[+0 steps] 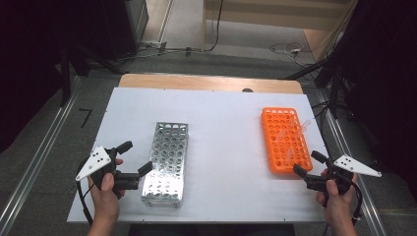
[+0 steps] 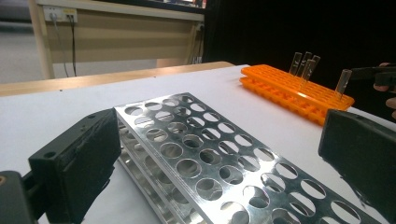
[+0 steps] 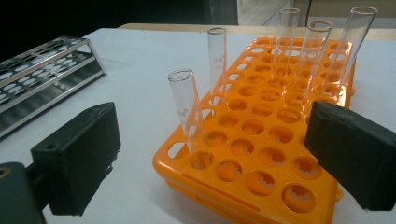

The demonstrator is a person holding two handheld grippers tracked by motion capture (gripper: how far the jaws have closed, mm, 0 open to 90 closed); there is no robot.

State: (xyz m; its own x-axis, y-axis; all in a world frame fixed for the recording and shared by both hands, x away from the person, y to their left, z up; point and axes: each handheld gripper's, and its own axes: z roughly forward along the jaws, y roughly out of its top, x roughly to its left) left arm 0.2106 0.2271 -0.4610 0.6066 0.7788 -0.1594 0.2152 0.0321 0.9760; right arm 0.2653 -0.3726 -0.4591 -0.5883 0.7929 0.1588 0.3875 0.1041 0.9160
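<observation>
Left gripper (image 1: pixel 136 158) jaws wide, empty; right gripper (image 1: pixel 309 162) same, near orange rack (image 1: pixel 285 140).

Left gripper (image 1: pixel 134 157): black body, two black block jaws, matte, rough-faced; small round screw hole on top of near jaw in left gripper view. Grey three-cornered plate on top, dotted with small dark holes. Black cable trails from rear. Right gripper (image 1: pixel 309 163): same build, black jaws, grey holed plate, black cable looping back. Forearms bare, no sleeves.
</observation>
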